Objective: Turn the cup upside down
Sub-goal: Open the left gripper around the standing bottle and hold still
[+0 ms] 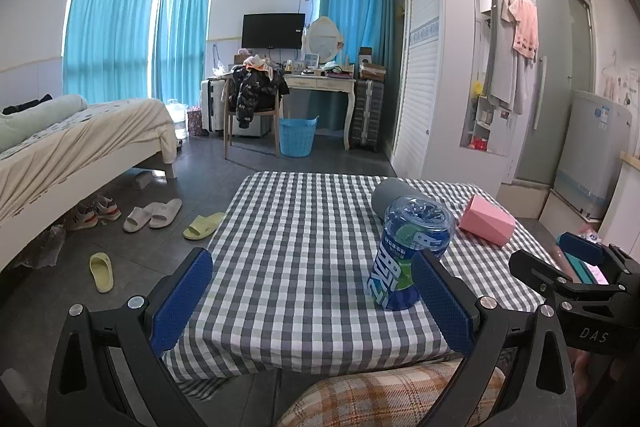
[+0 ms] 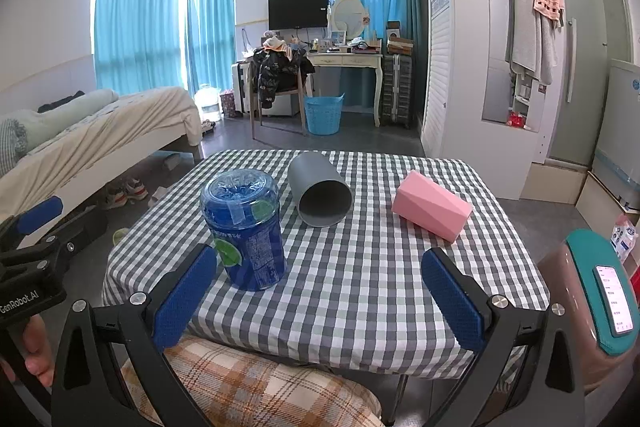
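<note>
A grey cup [image 2: 318,193] lies on its side on the checked tablecloth [image 2: 360,267], its mouth facing me; in the left wrist view [image 1: 390,193] it is partly hidden behind the bottle. A pink faceted cup [image 2: 432,205] also lies on its side to the right [image 1: 486,221]. My left gripper [image 1: 312,297] is open and empty over the table's near edge. My right gripper [image 2: 320,293] is open and empty at the near edge, short of both cups.
A blue plastic bottle piece [image 2: 244,229] stands bottom-up at the near left of the table [image 1: 408,251]. A plaid cushioned stool [image 2: 248,383] sits below the near edge. A phone in a teal case [image 2: 610,291] is at the right. A bed [image 1: 80,139] stands to the left.
</note>
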### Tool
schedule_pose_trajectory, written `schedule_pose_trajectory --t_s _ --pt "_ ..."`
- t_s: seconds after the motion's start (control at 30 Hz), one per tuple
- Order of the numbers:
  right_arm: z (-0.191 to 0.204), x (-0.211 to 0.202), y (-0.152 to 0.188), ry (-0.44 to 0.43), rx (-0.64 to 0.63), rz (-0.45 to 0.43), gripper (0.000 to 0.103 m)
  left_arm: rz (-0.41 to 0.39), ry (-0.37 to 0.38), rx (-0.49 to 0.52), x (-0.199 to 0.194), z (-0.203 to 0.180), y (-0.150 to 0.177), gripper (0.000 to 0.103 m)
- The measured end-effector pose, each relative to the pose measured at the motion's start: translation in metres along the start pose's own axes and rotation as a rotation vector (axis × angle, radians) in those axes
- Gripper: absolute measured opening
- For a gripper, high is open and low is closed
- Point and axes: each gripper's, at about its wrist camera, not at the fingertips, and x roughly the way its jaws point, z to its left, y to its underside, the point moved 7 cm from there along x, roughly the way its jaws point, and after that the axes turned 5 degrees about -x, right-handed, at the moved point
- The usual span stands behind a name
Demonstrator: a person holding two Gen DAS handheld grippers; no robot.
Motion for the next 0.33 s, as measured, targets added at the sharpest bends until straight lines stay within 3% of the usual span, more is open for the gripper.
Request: schedule_pose_trajectory --t_s 0.33 --pt "0.0016 0.0016 0.0039 -0.002 0.004 0.011 0.103 -0.002 -0.012 0.019 0.0008 -0.0007 0.0037 0.103"
